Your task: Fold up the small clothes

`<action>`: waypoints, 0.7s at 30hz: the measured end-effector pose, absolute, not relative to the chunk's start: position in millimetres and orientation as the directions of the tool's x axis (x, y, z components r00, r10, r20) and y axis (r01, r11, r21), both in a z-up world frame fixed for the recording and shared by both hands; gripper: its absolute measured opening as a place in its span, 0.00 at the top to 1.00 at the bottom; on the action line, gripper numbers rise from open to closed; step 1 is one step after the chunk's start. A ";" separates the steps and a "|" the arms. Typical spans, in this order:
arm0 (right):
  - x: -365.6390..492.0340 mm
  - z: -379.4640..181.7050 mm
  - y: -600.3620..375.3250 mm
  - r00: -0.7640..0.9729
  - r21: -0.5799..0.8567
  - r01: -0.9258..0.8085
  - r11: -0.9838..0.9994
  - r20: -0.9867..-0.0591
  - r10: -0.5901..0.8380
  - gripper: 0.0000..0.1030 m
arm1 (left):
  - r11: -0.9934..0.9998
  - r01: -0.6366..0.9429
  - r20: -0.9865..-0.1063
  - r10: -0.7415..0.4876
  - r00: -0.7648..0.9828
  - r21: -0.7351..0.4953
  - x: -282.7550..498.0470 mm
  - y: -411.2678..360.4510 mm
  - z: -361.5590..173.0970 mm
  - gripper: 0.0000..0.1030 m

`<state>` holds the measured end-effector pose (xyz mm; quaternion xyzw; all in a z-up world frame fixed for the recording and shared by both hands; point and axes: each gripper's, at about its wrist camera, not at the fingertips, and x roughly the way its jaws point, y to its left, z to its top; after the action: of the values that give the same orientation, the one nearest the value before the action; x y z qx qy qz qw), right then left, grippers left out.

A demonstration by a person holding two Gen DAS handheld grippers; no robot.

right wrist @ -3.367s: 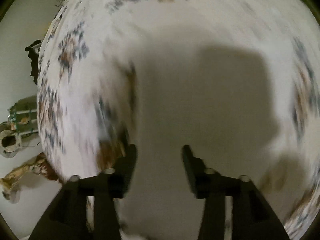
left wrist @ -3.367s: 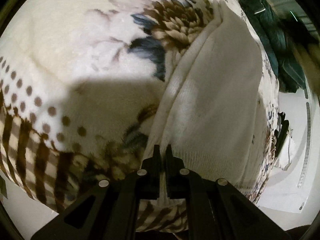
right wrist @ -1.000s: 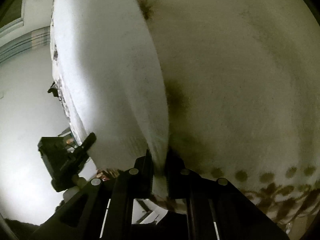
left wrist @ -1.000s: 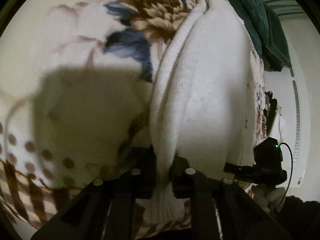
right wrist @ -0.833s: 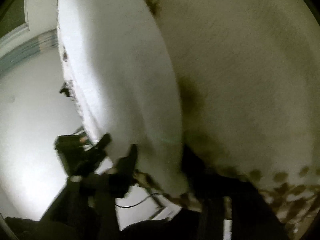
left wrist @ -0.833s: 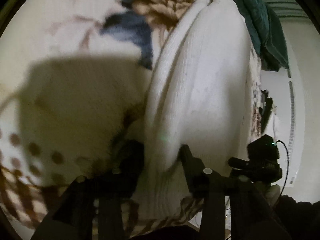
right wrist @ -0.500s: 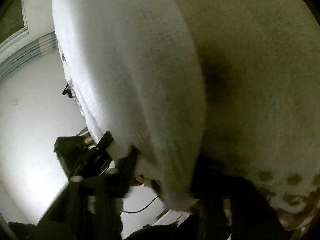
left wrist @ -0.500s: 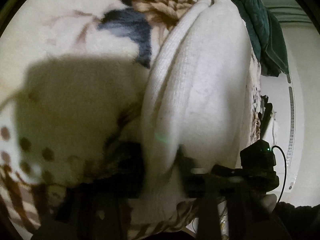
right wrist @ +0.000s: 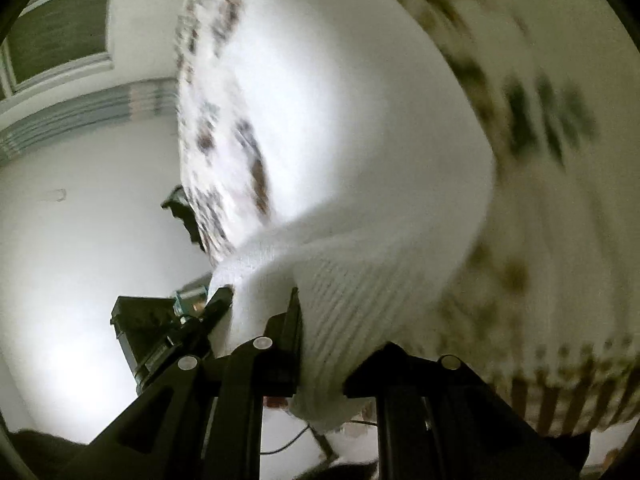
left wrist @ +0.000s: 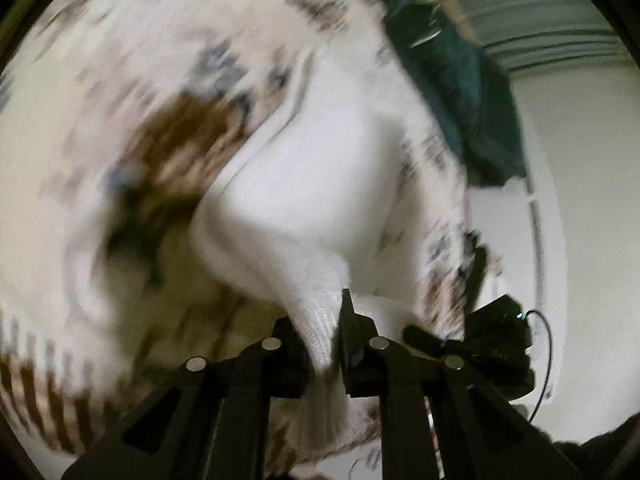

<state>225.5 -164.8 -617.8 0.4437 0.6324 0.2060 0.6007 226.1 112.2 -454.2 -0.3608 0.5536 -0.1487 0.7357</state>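
A white knit garment [left wrist: 312, 184] lies on a floral blanket [left wrist: 120, 80] and is pulled up at its near edge. My left gripper [left wrist: 320, 344] is shut on the garment's ribbed hem. My right gripper [right wrist: 320, 344] is shut on the same hem [right wrist: 360, 292] at another corner, and the cloth bunches between its fingers. Each gripper shows in the other's view: the right one [left wrist: 496, 344] at the lower right of the left wrist view, the left one [right wrist: 160, 332] at the lower left of the right wrist view. Both views are blurred.
A dark green garment [left wrist: 460, 88] lies on the blanket beyond the white one. A white wall [right wrist: 80, 240] and a window [right wrist: 52, 24] stand past the blanket's edge. A black cable [left wrist: 548, 360] hangs by the right gripper.
Both grippers opened around the hem, then shut on it again. They now lift the near edge of the white garment off the blanket, and the views swing.
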 end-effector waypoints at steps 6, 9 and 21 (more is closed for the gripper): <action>349.0 -581.1 -176.8 0.234 0.796 0.233 0.559 -0.604 0.762 0.86 | 0.711 -0.074 -0.661 -0.605 0.444 -0.700 346.6 91.5 -433.6 0.91; 418.5 -584.9 -184.8 0.266 0.781 0.233 0.579 -0.624 0.734 0.86 | 0.709 -0.080 -0.663 -0.605 0.442 -0.700 403.1 88.9 -445.2 0.90; 558.2 -592.1 -224.1 0.326 0.775 0.275 0.569 -0.632 0.703 0.41 | 0.697 -0.154 -0.674 -0.574 0.465 -0.700 503.5 112.9 -480.6 0.48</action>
<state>558.2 -224.1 -592.1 0.4373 0.5592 0.1559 0.6869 503.5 112.9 -480.6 -0.3646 0.4992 -0.1357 0.7743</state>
